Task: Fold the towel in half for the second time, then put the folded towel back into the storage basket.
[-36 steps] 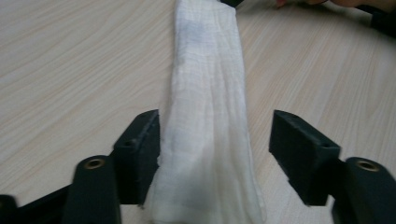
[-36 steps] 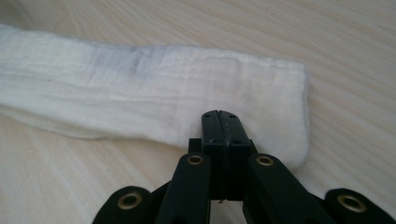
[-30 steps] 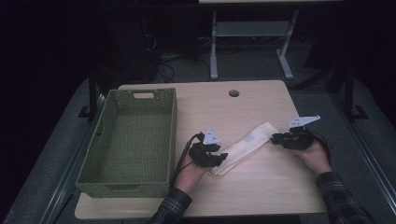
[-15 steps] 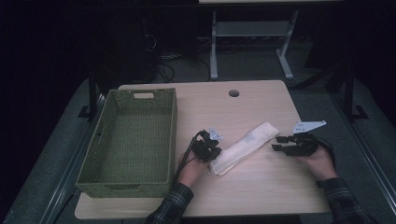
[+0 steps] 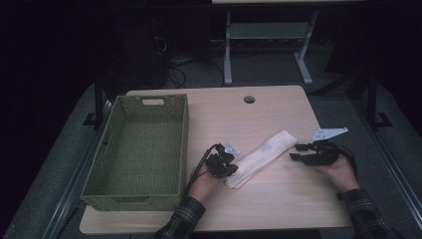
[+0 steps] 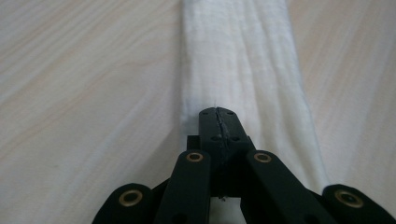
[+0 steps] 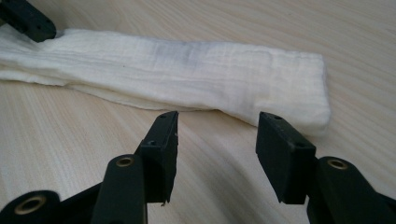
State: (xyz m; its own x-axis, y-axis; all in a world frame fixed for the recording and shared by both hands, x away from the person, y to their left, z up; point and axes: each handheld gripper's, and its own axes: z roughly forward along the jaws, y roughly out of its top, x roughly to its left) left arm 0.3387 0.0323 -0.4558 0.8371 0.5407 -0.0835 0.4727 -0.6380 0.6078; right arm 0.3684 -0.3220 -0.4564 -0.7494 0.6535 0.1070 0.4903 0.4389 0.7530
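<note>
High view: one folded cloth [image 5: 261, 158] lies diagonally on the bench [image 5: 278, 209], one green basket [image 5: 137, 144] beside it at left. Since a second ago the left gripper [image 5: 226, 168] clamped onto the cloth's near end; the right gripper [image 5: 300, 154] backed off the far end. Left gripper view: fingers [image 6: 219, 122] clenched on a pinch of cloth. Right gripper view: fingers [image 7: 161, 135] have just been opening, nothing between them, released. Likely a one-handed drag or lift toward the basket.

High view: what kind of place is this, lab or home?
Likely a lab or workshop data-collection bench: a bare wooden table with a cable hole, loose cables on the floor, and a metal-framed stand behind in a dark room.
</note>
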